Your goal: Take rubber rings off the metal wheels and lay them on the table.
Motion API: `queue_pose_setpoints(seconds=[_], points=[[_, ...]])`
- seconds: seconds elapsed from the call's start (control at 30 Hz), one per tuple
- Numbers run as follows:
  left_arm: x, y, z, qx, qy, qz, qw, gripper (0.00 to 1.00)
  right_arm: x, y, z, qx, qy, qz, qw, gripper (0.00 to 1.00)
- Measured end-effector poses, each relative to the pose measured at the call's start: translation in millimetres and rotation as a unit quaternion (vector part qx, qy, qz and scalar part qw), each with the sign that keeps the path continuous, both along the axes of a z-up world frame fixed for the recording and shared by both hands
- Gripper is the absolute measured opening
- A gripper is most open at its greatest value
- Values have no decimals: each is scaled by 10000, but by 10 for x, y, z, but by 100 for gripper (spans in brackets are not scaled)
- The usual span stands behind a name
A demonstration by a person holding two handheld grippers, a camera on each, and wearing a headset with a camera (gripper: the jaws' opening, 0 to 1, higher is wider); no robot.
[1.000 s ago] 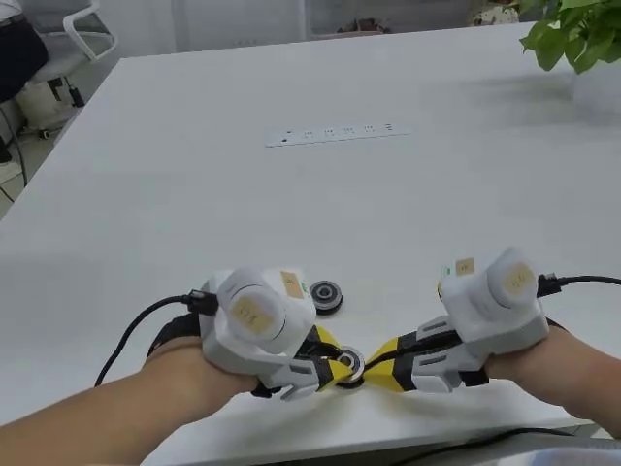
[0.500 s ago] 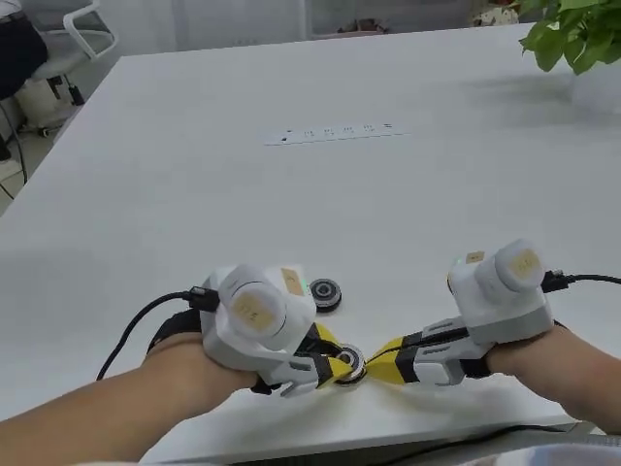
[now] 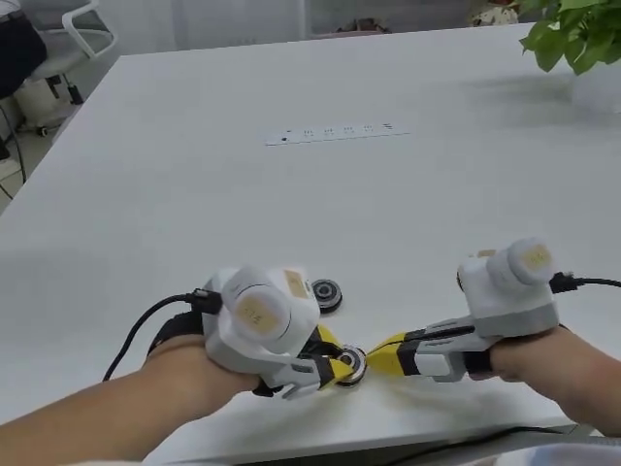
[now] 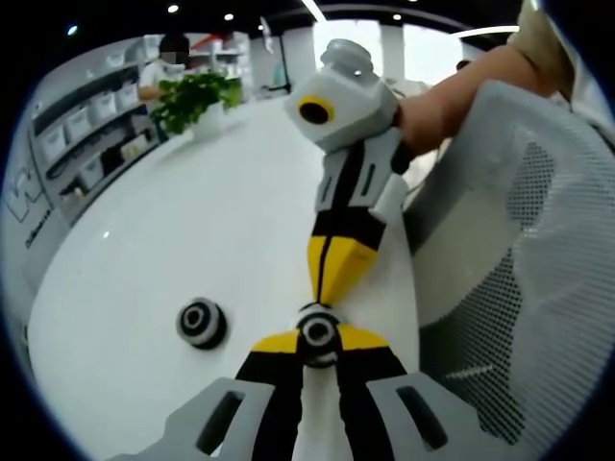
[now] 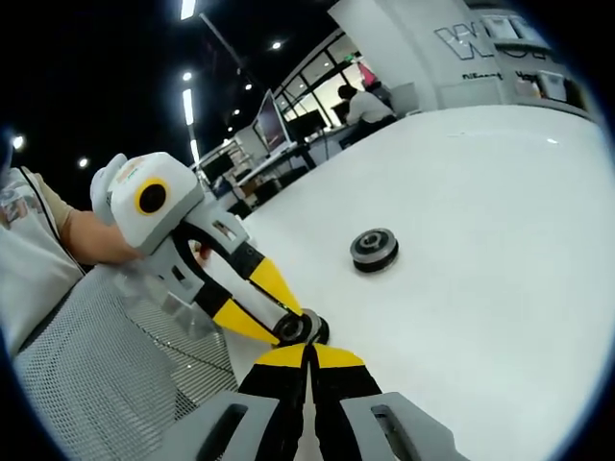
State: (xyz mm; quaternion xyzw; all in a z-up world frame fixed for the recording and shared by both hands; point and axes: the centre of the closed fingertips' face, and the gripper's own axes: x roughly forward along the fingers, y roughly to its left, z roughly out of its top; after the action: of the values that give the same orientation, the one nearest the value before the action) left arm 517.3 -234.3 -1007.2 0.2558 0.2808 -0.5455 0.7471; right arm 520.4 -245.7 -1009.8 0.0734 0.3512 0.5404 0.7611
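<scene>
Table [image 3: 408, 214] lies open from the middle to the far edge. Obstacles: second wheel [image 3: 326, 294] just beyond left gripper [image 3: 339, 368]; socket strip [image 3: 335, 133] farther out, flat; plant [image 3: 572, 34] at far right corner. Right gripper [image 3: 375, 360] meets left at one wheel [image 3: 350, 364], blocking the path between.

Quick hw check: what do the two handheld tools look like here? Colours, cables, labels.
Both match: the left tool and right tool have bulky white housings with a round domed cap, tan stickers on top, black-and-white jaw bodies and yellow wedge tips. A black cable leaves the left one, and another leaves the right. The forearms are bare, with no sleeves.
</scene>
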Motion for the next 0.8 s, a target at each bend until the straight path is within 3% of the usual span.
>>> queue_pose_setpoints(seconds=[0.8], points=[[8, 6, -4, 42, 25, 109, 9999, 12, -56, 108, 71, 172, 30, 183, 9997, 0]])
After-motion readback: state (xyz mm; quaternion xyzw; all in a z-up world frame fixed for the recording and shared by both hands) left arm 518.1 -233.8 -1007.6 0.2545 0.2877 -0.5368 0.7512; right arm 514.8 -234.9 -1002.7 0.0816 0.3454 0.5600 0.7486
